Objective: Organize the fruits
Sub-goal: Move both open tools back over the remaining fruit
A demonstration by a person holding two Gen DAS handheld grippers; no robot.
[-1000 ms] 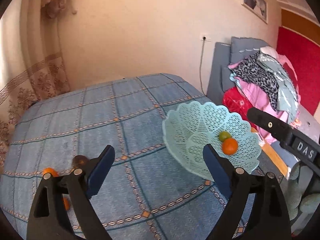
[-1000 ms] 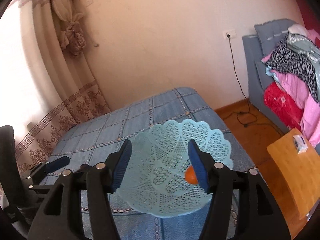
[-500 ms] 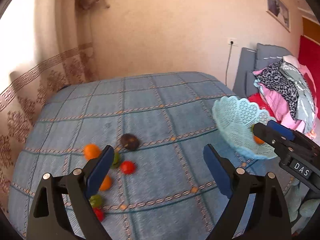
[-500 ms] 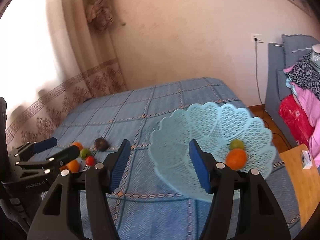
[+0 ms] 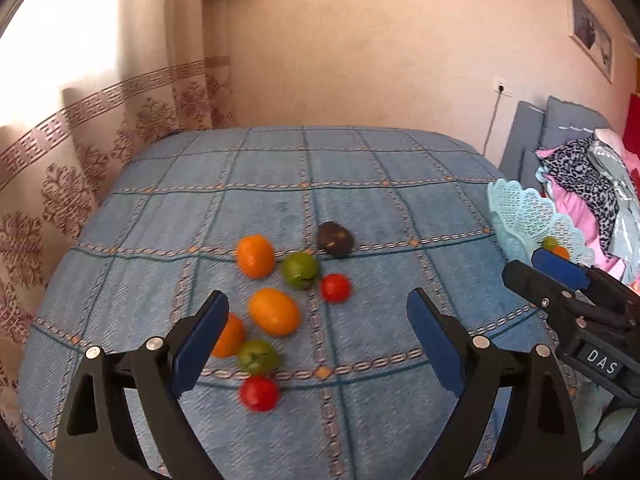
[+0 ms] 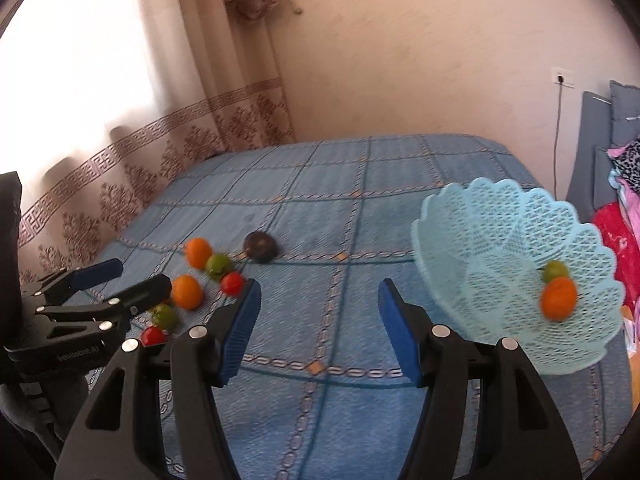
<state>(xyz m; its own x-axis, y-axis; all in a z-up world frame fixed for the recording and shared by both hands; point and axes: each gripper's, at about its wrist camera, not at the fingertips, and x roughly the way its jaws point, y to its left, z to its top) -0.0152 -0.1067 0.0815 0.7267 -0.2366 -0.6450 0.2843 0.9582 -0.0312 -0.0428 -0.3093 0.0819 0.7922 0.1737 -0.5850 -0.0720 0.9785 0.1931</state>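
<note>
Left tongs (image 5: pixel 316 340) gaping wide, empty, hanging over fruit pile (image 5: pixel 276 304) near-left on bed (image 5: pixel 380 176), lining up pick. Right tongs (image 6: pixel 320 324) half open, empty. Basket (image 6: pixel 500 220) sitting right, already holding two fruits for collecting.

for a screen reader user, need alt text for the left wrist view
Open left tool hangs empty above loose fruits on a blue checked cloth: three orange, two green, two red, one dark. At right, the right tool and a pale blue basket.
</note>
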